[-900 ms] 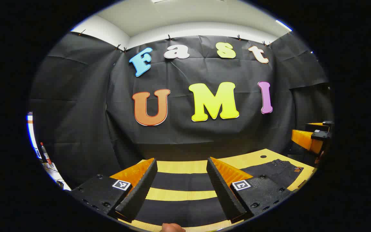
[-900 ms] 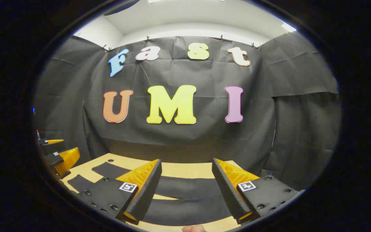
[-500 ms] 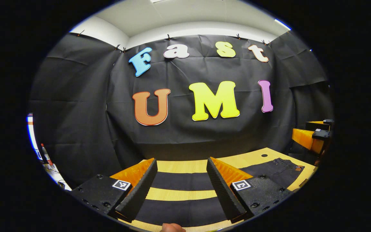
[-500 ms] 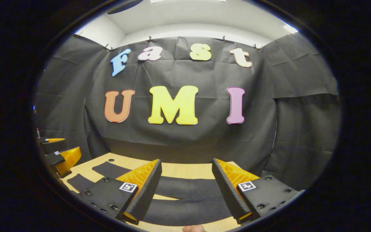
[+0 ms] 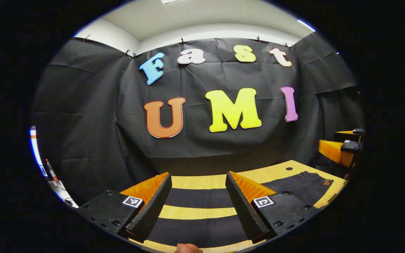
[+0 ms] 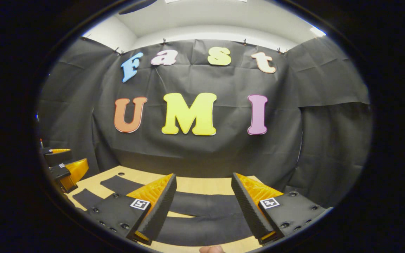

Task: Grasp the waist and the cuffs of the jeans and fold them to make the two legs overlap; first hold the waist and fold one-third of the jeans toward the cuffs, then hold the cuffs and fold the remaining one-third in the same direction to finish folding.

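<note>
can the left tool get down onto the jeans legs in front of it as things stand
Probably yes. The left tool is open and holds nothing, and the two legs of the jeans lie flat on the table right beyond its fingers, with nothing between.

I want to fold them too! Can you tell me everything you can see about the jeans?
The jeans are dark, almost black, and look like thick denim. They lie flat and unfolded on a light wooden table. The two legs run side by side with a strip of table showing between them. The waist end has a small brown patch. The left gripper and right gripper hover open above them; nothing grips the jeans.
</note>
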Demonstrator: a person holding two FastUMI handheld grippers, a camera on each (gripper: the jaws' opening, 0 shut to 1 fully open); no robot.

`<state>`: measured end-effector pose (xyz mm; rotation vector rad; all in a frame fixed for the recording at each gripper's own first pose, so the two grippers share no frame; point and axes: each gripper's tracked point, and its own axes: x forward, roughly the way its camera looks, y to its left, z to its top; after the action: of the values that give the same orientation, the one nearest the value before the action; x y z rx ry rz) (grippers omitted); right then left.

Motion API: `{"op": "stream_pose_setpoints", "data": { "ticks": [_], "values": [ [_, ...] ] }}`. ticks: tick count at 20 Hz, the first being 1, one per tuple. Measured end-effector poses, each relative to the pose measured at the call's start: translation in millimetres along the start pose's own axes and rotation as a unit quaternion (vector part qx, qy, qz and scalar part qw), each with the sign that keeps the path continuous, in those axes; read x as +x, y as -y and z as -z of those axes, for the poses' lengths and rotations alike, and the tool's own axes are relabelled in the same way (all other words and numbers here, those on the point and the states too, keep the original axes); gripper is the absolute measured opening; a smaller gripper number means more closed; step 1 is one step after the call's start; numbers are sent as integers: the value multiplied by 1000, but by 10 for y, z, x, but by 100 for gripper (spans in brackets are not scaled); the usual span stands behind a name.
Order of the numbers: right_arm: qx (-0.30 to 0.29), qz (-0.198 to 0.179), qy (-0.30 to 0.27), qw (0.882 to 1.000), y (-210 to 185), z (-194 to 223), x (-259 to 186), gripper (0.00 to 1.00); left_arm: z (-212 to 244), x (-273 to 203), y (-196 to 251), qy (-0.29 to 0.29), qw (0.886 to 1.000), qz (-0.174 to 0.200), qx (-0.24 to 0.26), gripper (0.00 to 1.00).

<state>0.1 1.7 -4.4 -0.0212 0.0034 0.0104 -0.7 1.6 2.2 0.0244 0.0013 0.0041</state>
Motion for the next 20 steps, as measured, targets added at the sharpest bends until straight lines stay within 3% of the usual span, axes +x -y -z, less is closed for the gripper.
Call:
{"op": "stream_pose_setpoints", "data": {
  "ticks": [3, 5, 6, 7, 9, 12, 14, 15, 18, 20],
  "values": [
    [5, 1, -11, 1000, 30, 79, 25, 93, 82, 9, -29, -13, 1000, -3, -3, 99],
    [38, 7, -44, 998, 108, 262, 49, 97, 266, 2, -53, -43, 999, -2, -29, 100],
    [67, 18, -69, 995, 193, 379, 57, 93, 407, 6, -62, -72, 996, -3, -51, 100],
    [100, 34, -95, 990, 302, 505, 67, 97, 581, 9, -84, -108, 991, -8, -79, 100],
    [165, 74, -139, 974, 635, 779, 92, 93, 953, -81, -152, -172, 974, -26, -147, 100],
    [248, 130, -201, 939, 1137, 1183, 111, 97, 1339, -178, -490, -233, 938, -72, -246, 100],
    [297, 157, -239, 911, 1429, 1456, 126, 98, 1622, -229, -648, -268, 908, -94, -309, 99],
    [330, 162, -255, 894, 1527, 1594, 113, 97, 1754, -273, -687, -285, 888, -105, -345, 98],
    [414, 192, -299, 838, 1792, 1919, 35, 97, 2129, -382, -745, -342, 810, -131, -457, 99],
    [423, 217, -308, 825, 2016, 2120, 3, 97, 2328, -397, -844, -353, 778, -164, -493, 99]
  ]
}}
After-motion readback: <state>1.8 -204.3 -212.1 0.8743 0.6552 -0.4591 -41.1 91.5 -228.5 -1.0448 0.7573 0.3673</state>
